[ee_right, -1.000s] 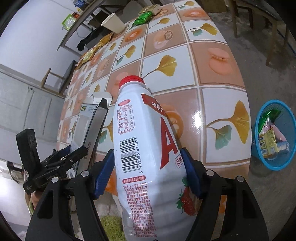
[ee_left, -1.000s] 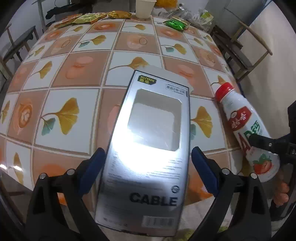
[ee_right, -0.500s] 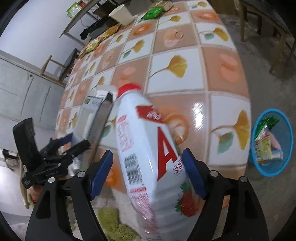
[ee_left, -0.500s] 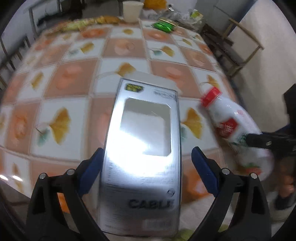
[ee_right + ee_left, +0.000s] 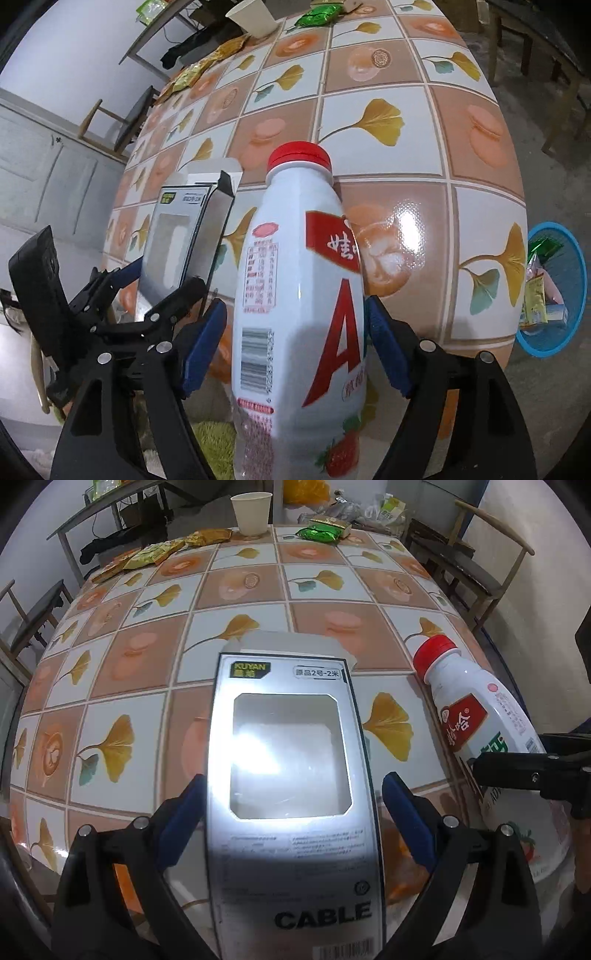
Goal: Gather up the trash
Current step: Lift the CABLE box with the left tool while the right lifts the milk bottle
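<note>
The left claw (image 5: 291, 812) grips a silver cable box (image 5: 291, 775) above the near edge of the tiled surface (image 5: 147, 664); the right claw (image 5: 295, 343) clamps a white bottle (image 5: 299, 295) just right of the box; beyond the surface's right edge, seemingly on the floor, sits a blue basket (image 5: 576, 295) holding wrappers.

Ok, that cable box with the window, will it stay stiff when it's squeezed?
Probably not. The cable box looks like thin card with a large cut-out window and seems empty, so it likely flexes and weighs little. Its glossy face could slip against the left hand-held gripper.
</note>
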`<state>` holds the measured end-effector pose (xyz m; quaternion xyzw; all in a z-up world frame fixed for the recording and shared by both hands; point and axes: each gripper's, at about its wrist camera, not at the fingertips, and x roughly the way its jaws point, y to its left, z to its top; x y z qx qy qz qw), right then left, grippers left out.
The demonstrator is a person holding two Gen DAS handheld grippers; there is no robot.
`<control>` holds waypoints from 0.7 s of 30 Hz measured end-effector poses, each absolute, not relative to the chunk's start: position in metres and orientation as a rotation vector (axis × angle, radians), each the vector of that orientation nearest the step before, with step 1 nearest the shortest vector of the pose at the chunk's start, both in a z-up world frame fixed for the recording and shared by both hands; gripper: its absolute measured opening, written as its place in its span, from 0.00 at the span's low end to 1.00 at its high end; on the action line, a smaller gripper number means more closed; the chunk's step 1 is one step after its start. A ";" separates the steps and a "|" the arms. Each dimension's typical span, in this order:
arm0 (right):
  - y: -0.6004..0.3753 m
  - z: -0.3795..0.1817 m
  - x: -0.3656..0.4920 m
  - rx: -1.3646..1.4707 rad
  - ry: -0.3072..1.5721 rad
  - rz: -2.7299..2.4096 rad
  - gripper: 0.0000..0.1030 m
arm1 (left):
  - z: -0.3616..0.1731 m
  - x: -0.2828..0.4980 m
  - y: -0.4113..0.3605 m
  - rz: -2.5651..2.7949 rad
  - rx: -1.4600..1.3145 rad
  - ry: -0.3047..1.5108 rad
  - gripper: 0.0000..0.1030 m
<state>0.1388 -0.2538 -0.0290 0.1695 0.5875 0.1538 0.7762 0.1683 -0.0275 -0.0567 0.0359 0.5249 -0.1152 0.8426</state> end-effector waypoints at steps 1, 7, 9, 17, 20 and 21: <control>-0.254 -0.028 0.138 0.368 1.262 0.332 0.69 | -0.058 0.169 -0.029 -0.242 0.074 1.109 0.88; -0.257 -0.030 0.138 0.377 1.249 0.318 0.59 | -0.062 0.166 -0.035 -0.220 0.093 1.093 0.80; -0.258 -0.031 0.137 0.384 1.247 0.320 0.58 | -0.062 0.166 -0.036 -0.212 0.097 1.088 0.78; -0.259 -0.031 0.135 0.395 1.232 0.319 0.58 | -0.061 0.162 -0.043 -0.203 0.126 1.068 0.77; -0.259 -0.031 0.135 0.403 1.226 0.320 0.58 | -0.061 0.161 -0.045 -0.208 0.131 1.067 0.77; -0.260 -0.031 0.135 0.407 1.224 0.321 0.58 | -0.061 0.161 -0.046 -0.211 0.131 1.067 0.77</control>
